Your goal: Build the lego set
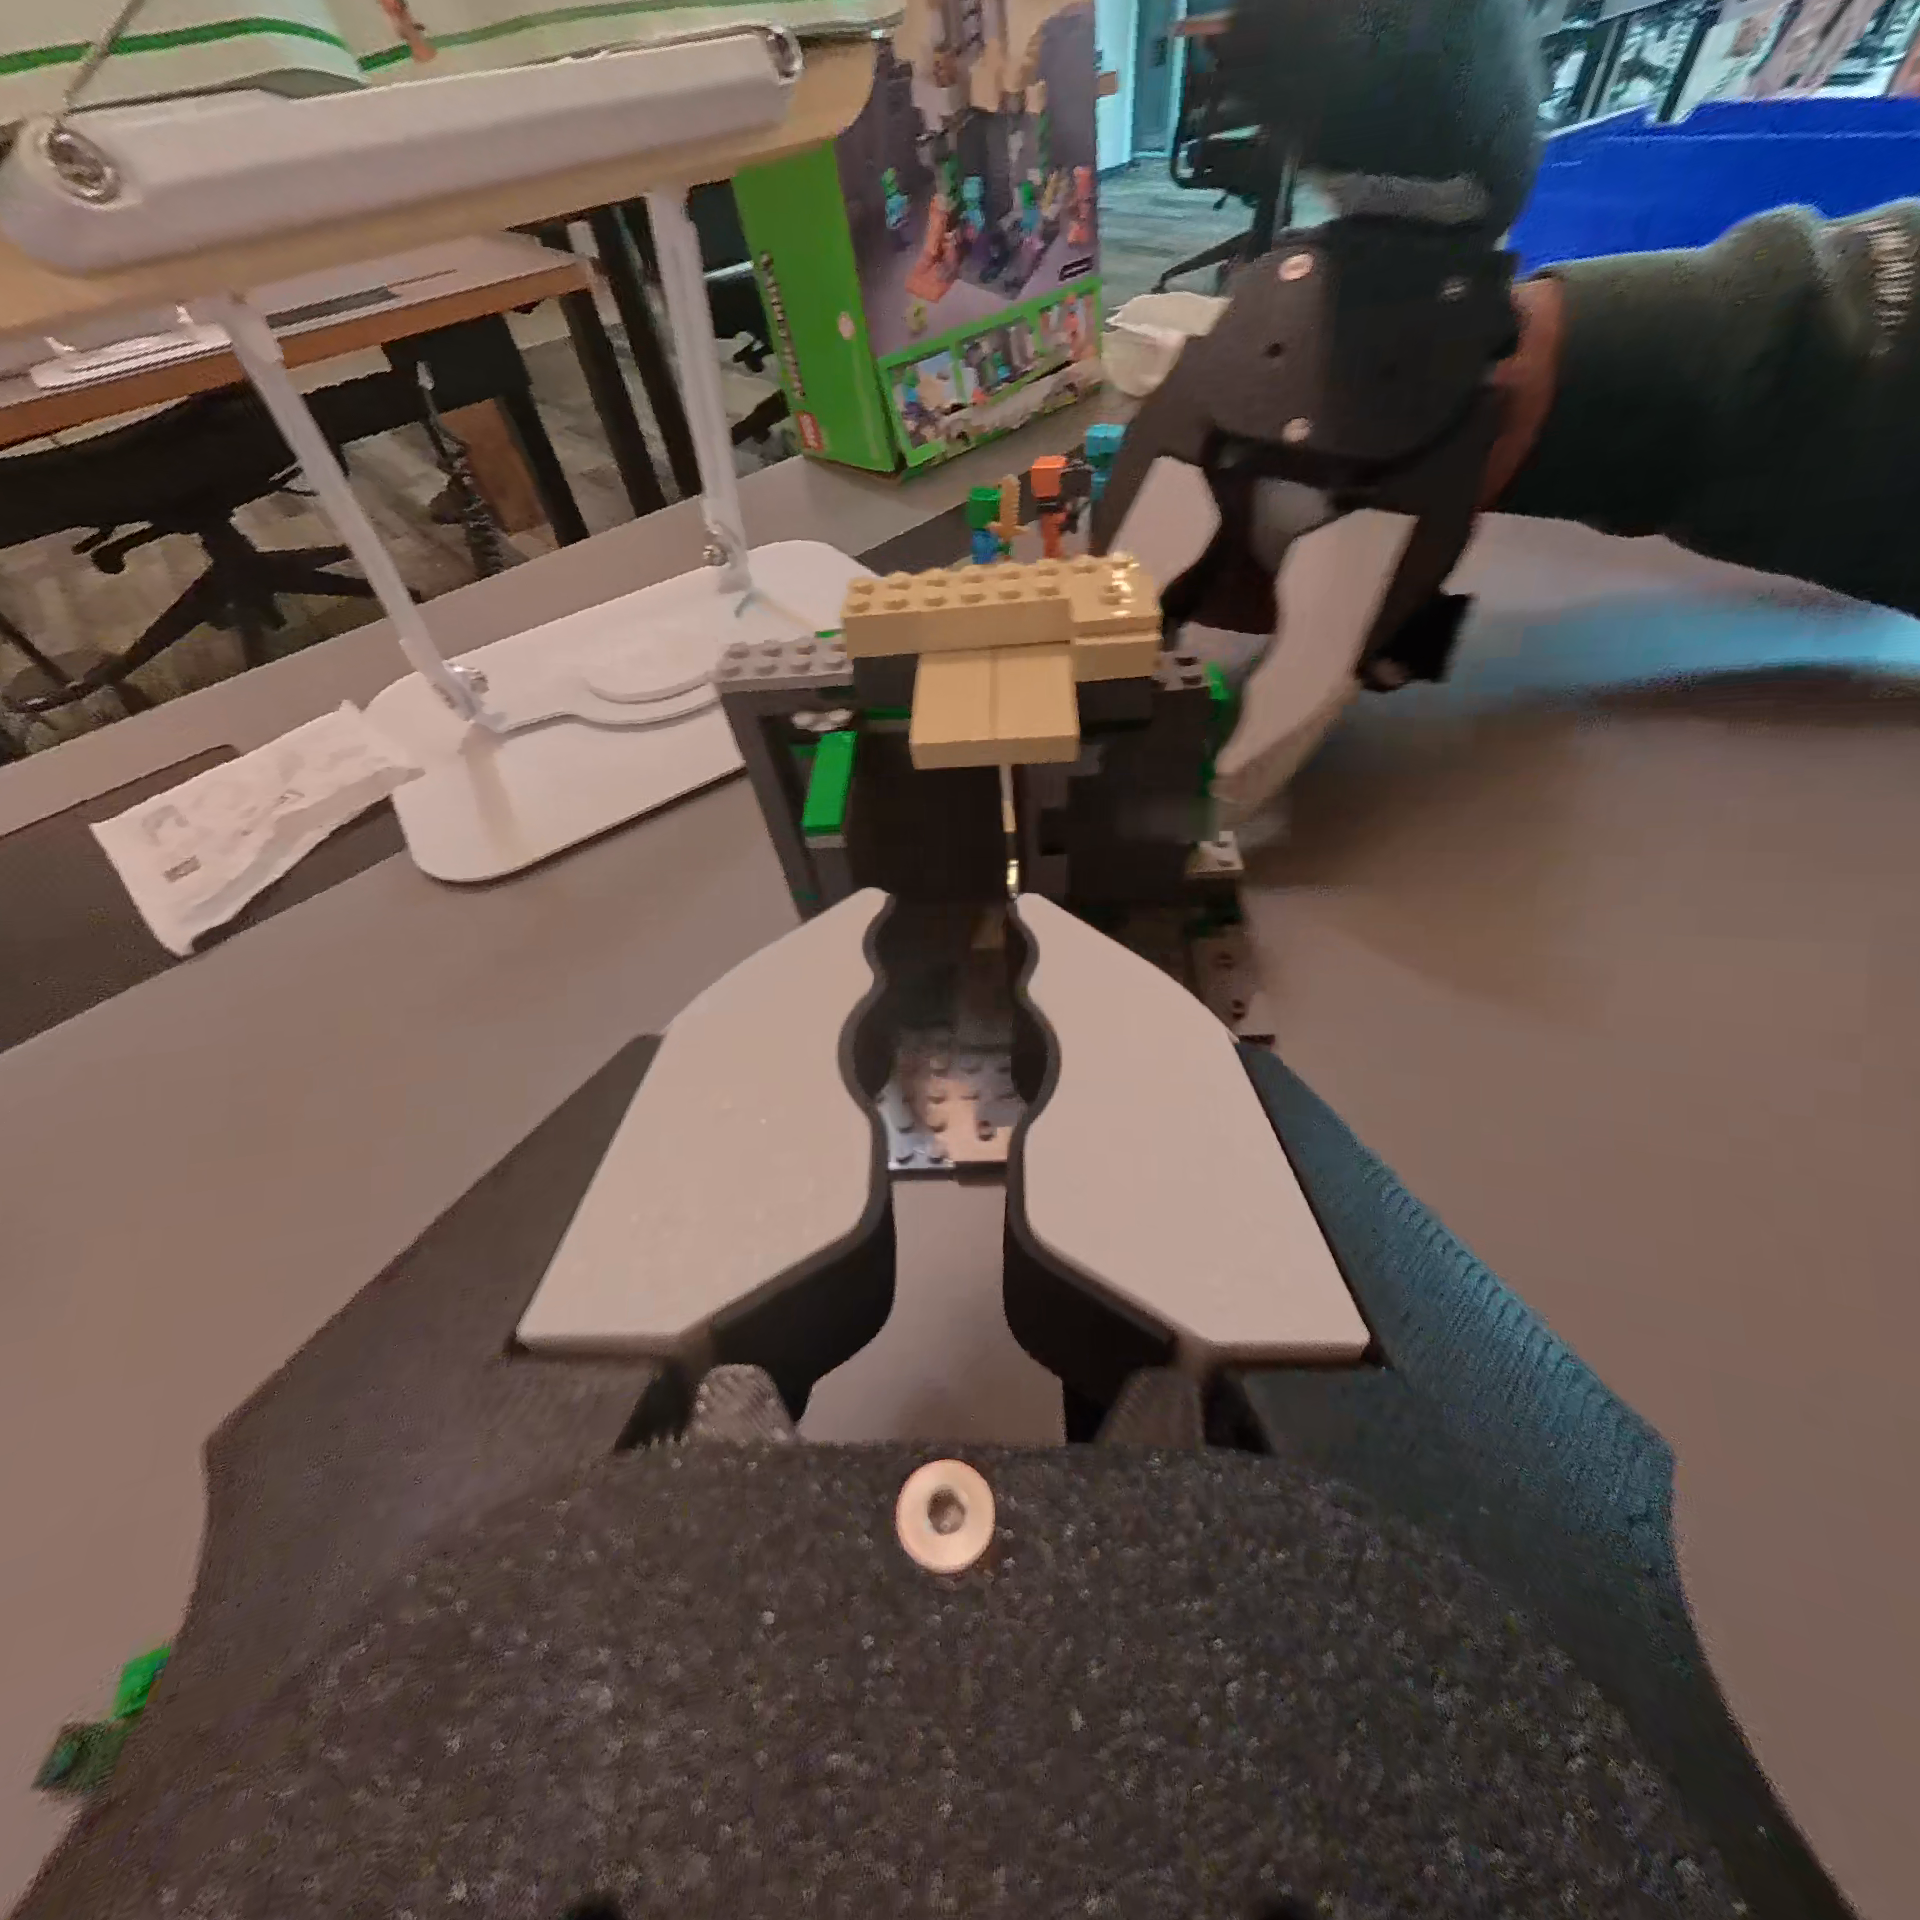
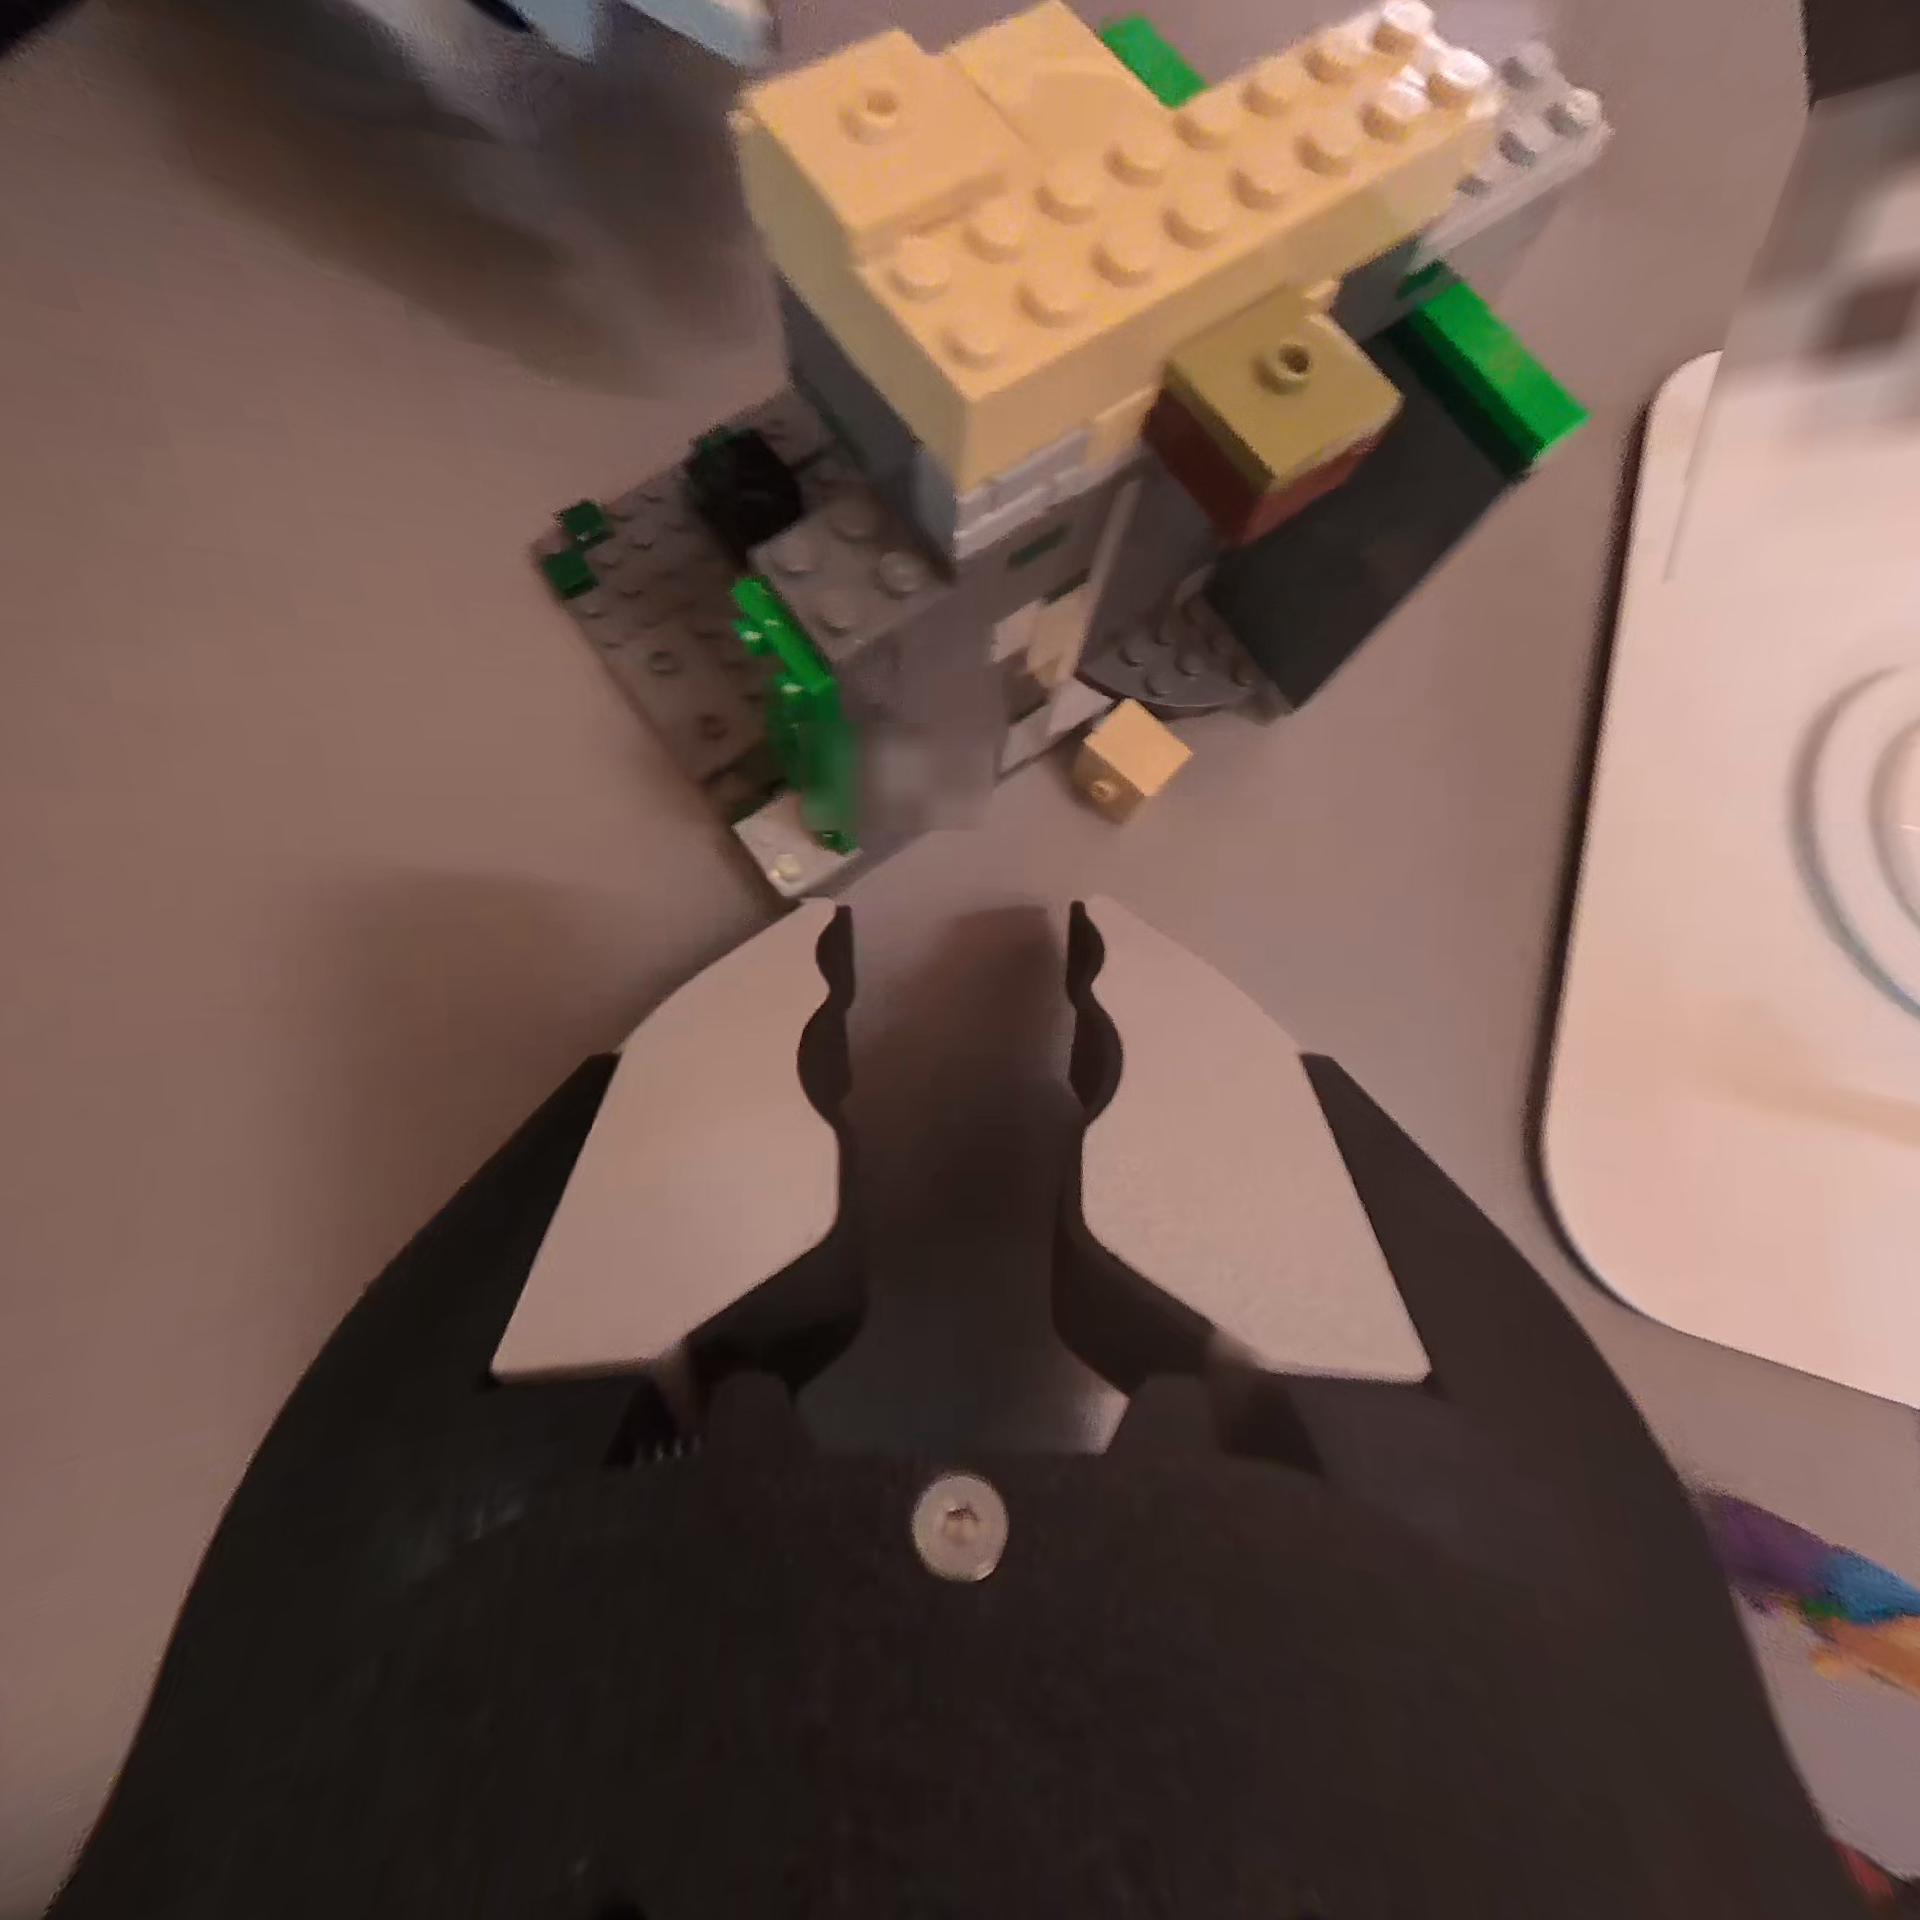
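Grey desk (image 1: 312,1091), matte, fills most of both views. White lamp stand (image 1: 582,717) on it at left centre of the left wrist view, lamp head across the upper left; same white base along the right edge of the right wrist view. Folded paper leaflet (image 1: 249,821) left of the lamp base. Green set box (image 1: 935,312) standing upright at top centre, row of small figures (image 1: 1039,499) just in front of it. Office room behind: wooden tables, dark chairs, blue bin at upper right. Two small green bits (image 1: 135,1673) at lower left edge.

Lego build (image 1: 997,748) at frame centre in the left wrist view: dark body, tan bricks on top, green trim, grey studded base plate. Left gripper (image 1: 948,914) directly in front of it, jaws narrowly parted, nothing clamped, tips over the base plate just short of the dark wall.

Right gripper (image 1: 1247,800) seen in the left wrist view at the right side of the build, coming down from upper right, held by a sleeved hand (image 1: 1538,384). In the right wrist view, build (image 2: 1091,364) in the upper centre, blurred; right gripper (image 2: 956,920) jaws apart and empty, tips near the base plate corner, not touching. Loose tan brick (image 2: 1127,769) on the desk just beside the build, above and right of the tips.
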A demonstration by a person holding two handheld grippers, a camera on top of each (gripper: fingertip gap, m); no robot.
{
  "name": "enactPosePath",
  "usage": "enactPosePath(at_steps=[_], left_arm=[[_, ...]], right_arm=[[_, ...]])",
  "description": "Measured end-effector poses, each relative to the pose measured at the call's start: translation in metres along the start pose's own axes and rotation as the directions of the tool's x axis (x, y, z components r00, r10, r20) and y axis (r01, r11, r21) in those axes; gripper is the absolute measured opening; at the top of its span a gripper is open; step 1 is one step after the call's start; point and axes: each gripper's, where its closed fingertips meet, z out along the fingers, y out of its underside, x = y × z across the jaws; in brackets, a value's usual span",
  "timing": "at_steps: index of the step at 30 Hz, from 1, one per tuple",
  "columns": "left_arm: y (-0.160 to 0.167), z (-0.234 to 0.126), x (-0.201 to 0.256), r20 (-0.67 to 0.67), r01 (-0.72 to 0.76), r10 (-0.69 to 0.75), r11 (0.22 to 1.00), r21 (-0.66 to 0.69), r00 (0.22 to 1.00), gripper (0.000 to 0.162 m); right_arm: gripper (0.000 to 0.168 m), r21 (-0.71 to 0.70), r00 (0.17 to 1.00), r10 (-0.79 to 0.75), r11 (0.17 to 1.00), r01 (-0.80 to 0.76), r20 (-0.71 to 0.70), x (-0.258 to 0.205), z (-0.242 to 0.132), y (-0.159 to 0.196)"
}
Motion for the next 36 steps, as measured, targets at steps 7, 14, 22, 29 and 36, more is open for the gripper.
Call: enactPosePath(at_steps=[7, 14, 22, 29, 36], left_arm=[[0.002, 0.015, -0.029, 0.065, 0.034, -0.033, 0.999, -0.022, 0.997, 0.022], [-0.008, 0.008, -0.033, 0.101, 0.022, -0.023, 1.000, 0.009, 0.995, 0.022], [-0.038, -0.024, -0.041, 0.133, 0.022, -0.037, 0.994, 0.106, 0.990, 0.021], [-0.042, -0.029, -0.029, 0.065, 0.020, -0.027, 0.994, 0.108, 0.998, 0.020], [-0.024, -0.014, -0.007, -0.049, 0.016, -0.014, 0.999, 0.041, 0.999, 0.020]], right_arm=[[0.065, 0.140, 0.966, 0.213, 0.971, -0.193, -0.149, -0.012, 0.003, -0.027], [0.021, 0.234, 0.880, 0.275, 0.953, -0.194, -0.388, 0.002, 0.000, -0.035], [0.017, 0.373, 0.979, 0.133, 0.926, -0.067, -0.153, -0.027, -0.020, -0.057], [0.017, 0.444, 1.000, 0.005, 0.896, -0.017, 0.027, -0.112, -0.033, -0.073], [0.018, 0.290, 1.000, 0.021, 0.957, -0.017, -0.011, -0.135, -0.014, -0.042]])
